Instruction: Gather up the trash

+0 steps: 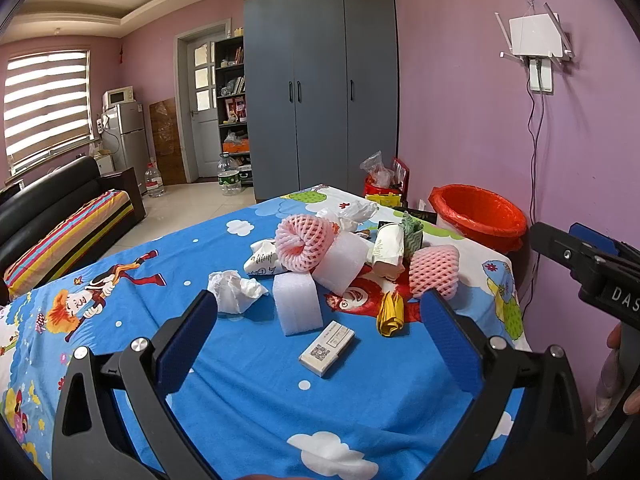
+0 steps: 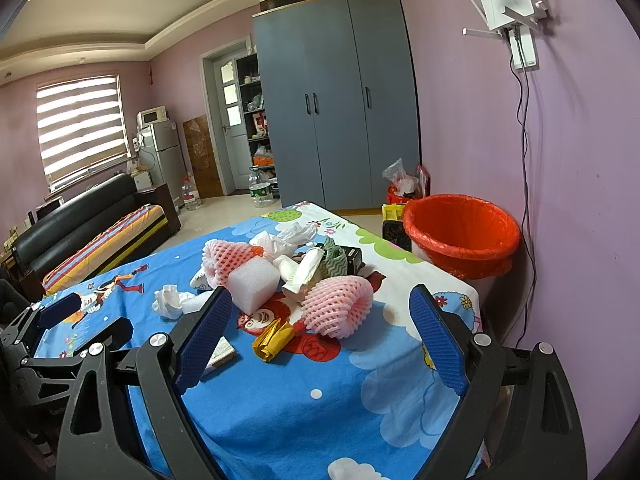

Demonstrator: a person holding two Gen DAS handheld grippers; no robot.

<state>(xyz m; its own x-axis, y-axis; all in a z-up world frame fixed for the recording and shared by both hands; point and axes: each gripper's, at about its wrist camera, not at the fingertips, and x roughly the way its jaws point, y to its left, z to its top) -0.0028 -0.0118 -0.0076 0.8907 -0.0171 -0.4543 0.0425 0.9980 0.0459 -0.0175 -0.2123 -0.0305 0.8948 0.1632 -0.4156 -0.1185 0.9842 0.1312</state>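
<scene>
Now, my left gripper (image 1: 320, 316): jaws spread wide, empty, above the blue cartoon-print tablecloth (image 1: 248, 384).
My right gripper (image 2: 322, 312): likewise agape, holding nothing.
Trash: pink foam fruit net (image 2: 340, 306), white foam block (image 1: 297, 304), crumpled tissue (image 1: 236, 290) heaped mid-table.
Red-lined bin (image 2: 462, 230): beyond the table's far corner.

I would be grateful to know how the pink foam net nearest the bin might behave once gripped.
The pink foam net is open mesh curled into a tube, so it probably squashes flat and weighs little. Lying on its rounded side, it may roll if nudged.
</scene>
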